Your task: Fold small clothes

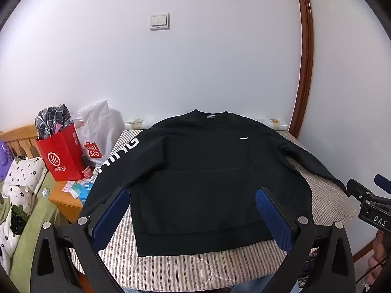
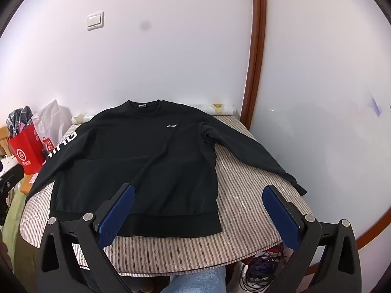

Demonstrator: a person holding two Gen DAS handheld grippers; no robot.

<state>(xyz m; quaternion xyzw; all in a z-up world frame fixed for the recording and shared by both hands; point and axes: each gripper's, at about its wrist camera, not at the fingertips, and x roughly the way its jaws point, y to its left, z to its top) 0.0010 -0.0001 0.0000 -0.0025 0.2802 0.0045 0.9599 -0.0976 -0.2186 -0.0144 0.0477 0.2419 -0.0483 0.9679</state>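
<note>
My left gripper (image 1: 193,216) has its blue-padded jaws spread fully wide, holding nothing, poised above the hem of the black long-sleeved sweatshirt (image 1: 195,171). My right gripper (image 2: 199,213) is likewise spread wide and empty, over the hem's right corner. The sweatshirt lies flat, front up, sleeves spread, on the brown-and-white striped cloth-covered table (image 2: 244,195) against the white wall (image 2: 171,48). A red paper shopping bag (image 1: 62,156) stands to the left, beside the table.

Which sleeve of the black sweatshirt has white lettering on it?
The sleeve with white lettering lies on the picture's left side of the sweatshirt, by the red bag. The plain sleeve is all black.
</note>
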